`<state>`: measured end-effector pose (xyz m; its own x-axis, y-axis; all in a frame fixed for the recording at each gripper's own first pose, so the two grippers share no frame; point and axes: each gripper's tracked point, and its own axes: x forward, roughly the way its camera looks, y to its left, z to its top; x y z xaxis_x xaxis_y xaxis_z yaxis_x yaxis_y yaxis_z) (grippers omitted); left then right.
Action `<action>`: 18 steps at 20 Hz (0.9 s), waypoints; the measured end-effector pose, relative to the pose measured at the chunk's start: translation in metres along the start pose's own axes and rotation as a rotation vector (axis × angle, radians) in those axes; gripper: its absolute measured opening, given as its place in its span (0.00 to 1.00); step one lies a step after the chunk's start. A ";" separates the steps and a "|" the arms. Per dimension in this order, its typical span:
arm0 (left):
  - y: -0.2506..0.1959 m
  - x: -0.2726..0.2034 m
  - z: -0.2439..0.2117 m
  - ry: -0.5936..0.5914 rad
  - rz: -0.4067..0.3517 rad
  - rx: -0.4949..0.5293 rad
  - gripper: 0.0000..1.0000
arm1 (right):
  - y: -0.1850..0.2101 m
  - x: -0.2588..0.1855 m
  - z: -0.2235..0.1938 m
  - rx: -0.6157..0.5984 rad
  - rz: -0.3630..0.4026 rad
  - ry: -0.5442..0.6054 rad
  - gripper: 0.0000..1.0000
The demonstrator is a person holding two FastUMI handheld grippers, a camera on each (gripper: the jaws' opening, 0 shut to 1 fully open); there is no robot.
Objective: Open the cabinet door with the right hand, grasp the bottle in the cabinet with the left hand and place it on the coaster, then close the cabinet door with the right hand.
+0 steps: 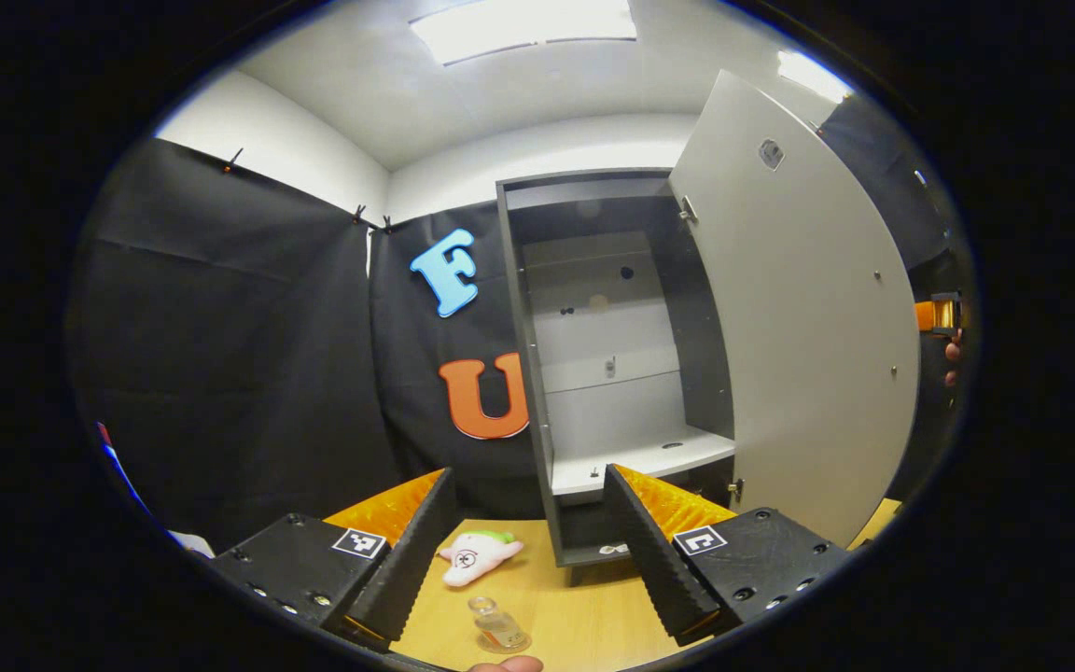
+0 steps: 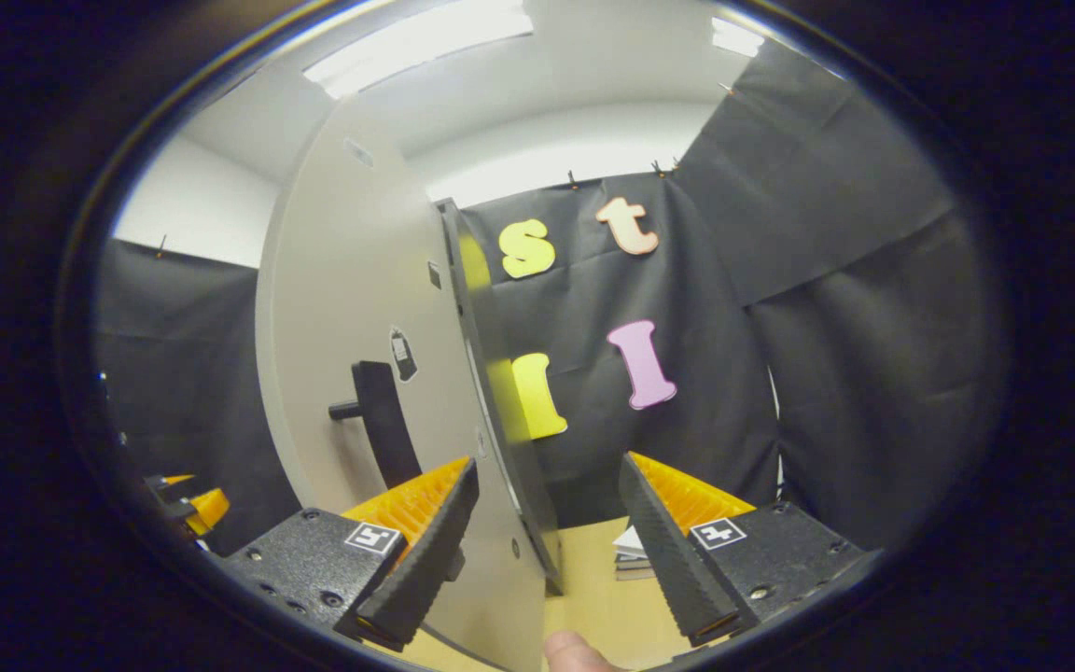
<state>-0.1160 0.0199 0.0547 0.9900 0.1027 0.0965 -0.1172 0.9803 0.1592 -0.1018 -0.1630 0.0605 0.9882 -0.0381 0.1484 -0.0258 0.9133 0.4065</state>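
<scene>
Cabinet (image 1: 537, 373) door (image 1: 799, 308) swung open, bottle (image 1: 497, 623) on coaster (image 1: 519, 643) on worktop (image 1: 584, 607), left gripper (image 1: 530, 551) jaws wide apart, empty, right gripper (image 2: 547, 551) jaws wide, straddling door edge, gripping nothing

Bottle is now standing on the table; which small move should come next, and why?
Probably the right gripper should start pushing the pale grey cabinet door shut. The small clear glass bottle already stands on the round coaster, the open left gripper holds nothing, and the door's edge lies between the right gripper's open fingers.
</scene>
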 end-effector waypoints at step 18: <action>0.028 0.034 -0.012 -0.056 -0.139 -0.105 0.96 | 0.123 0.014 -0.043 -0.020 0.040 0.020 0.98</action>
<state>-0.0844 0.0528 0.0506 0.9899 -0.0421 0.1357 0.0325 0.9969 0.0721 -0.0849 -0.0335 0.0736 0.9892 0.0066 0.1464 -0.0628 0.9218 0.3825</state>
